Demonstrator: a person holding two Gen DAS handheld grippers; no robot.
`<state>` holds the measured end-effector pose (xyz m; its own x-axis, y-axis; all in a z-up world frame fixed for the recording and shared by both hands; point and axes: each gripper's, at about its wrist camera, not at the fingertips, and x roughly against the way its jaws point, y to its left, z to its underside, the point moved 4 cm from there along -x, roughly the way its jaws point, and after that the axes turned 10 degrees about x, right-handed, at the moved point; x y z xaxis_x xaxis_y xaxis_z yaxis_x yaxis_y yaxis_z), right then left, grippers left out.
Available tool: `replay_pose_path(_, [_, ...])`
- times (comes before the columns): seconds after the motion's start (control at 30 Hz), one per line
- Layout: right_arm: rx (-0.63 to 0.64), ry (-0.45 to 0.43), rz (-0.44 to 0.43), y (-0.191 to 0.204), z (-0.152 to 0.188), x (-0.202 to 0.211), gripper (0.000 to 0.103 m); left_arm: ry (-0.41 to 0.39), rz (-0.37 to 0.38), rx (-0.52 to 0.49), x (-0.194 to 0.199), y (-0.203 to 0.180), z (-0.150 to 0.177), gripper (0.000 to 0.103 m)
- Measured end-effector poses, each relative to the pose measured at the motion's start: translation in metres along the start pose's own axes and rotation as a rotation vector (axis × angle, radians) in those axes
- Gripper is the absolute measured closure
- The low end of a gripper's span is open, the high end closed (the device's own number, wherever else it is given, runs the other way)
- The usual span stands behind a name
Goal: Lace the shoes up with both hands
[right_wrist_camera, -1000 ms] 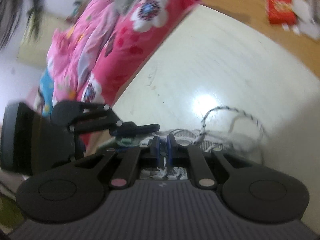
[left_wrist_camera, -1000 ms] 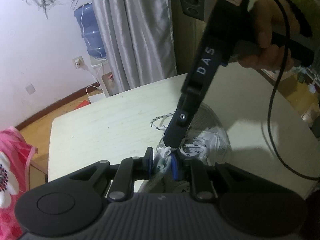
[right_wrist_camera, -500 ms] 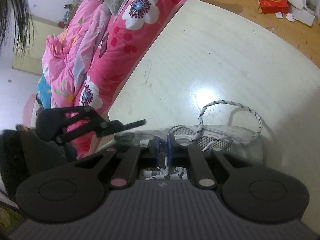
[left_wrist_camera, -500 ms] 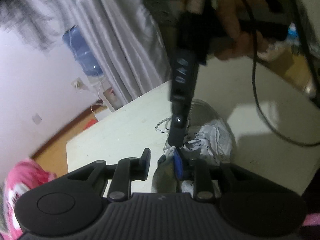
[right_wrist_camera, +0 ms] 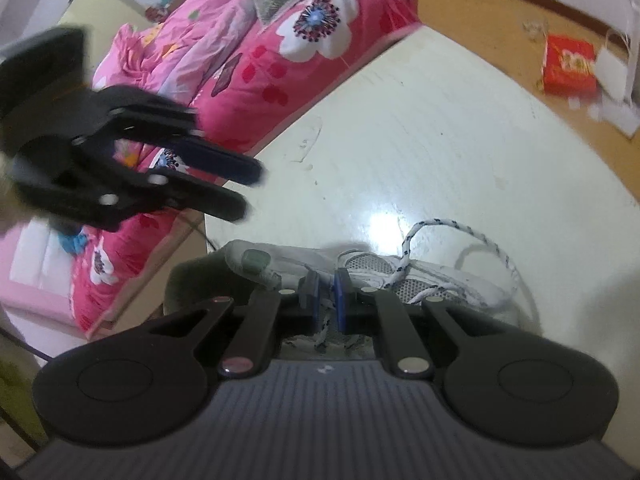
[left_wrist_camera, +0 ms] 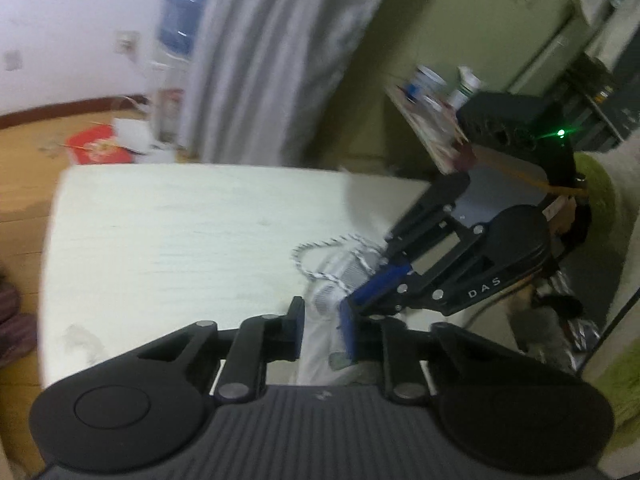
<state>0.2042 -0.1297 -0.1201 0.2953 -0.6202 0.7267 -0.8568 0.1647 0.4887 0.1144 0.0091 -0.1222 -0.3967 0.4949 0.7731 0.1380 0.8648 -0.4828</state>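
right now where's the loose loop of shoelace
In the right wrist view the shoelace loop arcs over the white shoe at the table's near edge, just right of the right gripper.

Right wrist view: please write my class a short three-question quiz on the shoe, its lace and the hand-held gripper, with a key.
1. True or false: the white shoe stands on the floor.
2. Pick one. What sits between the pads of the right hand-held gripper? A: the speckled lace. B: a red box. C: nothing.
3. Fill the gap: the flowered bedding beside the table is mostly ___.

Key: 1 false, it lies on the table; 2 A; 3 pink.
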Motion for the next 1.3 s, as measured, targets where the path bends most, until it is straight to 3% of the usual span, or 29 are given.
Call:
replay_pose_path(0.07, [0.031, -0.009, 0.009, 0.002, 0.001, 0.001, 0.097, 0.039, 0.041, -0.035, -0.009, -0.001, 0.0, 0.091])
replay_pose_path(0.27, [0.104, -0.027, 0.04, 0.006, 0.003, 0.003, 0.097, 0.119, 0.051, -0.125, -0.019, -0.005, 0.002, 0.092])
replay_pose_path(0.6, [0.139, -0.044, 0.059, 0.009, 0.005, 0.005, 0.097, 0.165, 0.061, -0.174, -0.029, -0.007, 0.001, 0.095])
replay_pose_path(0.87, [0.154, -0.048, 0.065, 0.011, 0.009, 0.006, 0.097, 0.16, 0.083, -0.2, -0.029, -0.004, 0.002, 0.103])
replay_pose_path(1.3, [0.176, -0.037, 0.067, 0.014, 0.01, 0.008, 0.096, 0.126, 0.054, -0.189, -0.014, 0.004, 0.0, 0.103])
